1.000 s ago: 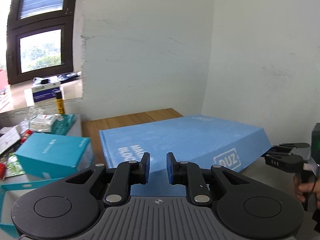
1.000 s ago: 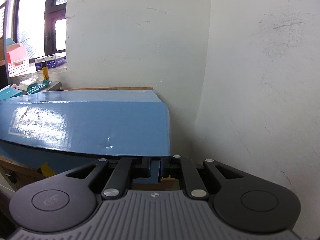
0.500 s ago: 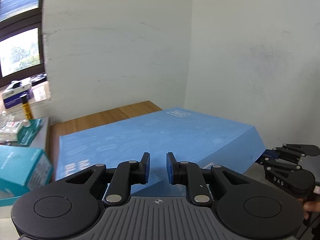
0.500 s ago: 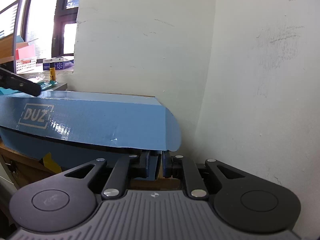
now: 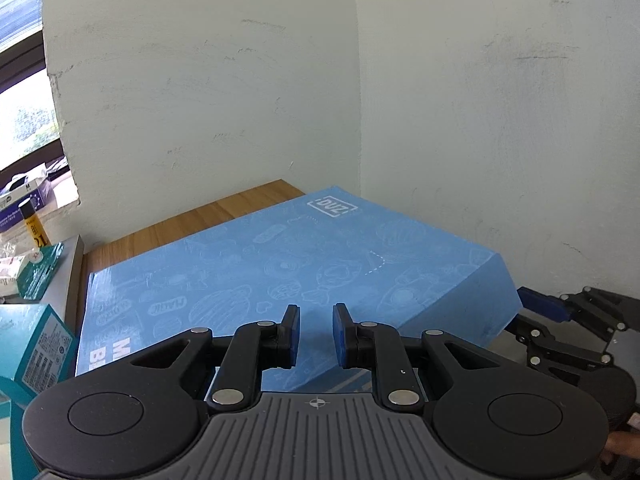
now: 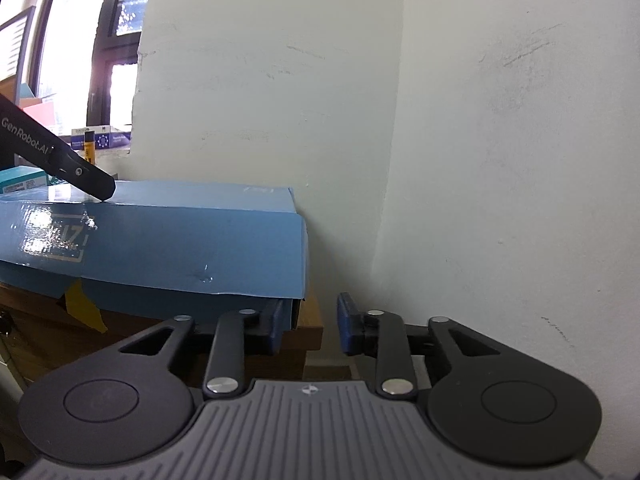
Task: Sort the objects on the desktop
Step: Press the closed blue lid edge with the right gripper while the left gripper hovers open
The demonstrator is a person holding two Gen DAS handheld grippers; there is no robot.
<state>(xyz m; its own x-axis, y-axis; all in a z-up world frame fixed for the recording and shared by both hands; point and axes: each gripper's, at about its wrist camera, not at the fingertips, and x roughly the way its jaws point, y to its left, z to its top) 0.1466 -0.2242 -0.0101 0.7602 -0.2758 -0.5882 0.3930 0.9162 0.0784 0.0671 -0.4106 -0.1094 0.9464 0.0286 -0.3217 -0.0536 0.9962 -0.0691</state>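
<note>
- Grippers both empty: left gripper (image 5: pixel 316 334) jaws slightly parted above the lid; right gripper (image 6: pixel 310 328) spread beside the box corner.
- Blue box (image 5: pixel 280 264) lies flat on wooden desk (image 5: pixel 192 218), tucked into the wall corner.
- Glossy cardboard, likely light yet broad and slippery; grip the lid's overhanging edge.

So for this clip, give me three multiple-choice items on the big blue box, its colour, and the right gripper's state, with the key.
1. Where does the big blue box lie?
A. on the wooden desk in the wall corner
B. on the windowsill
C. on the floor

2. What colour are the pads on the left gripper?
A. red
B. blue
C. white

3. How is the right gripper now?
A. shut on the box
B. shut on nothing
C. open, with a clear gap

Key: 1 A, the wooden desk shows behind the box where the two walls meet. 2 B, both pads are blue. 3 C, the jaws stand apart at the box's near corner.
</note>
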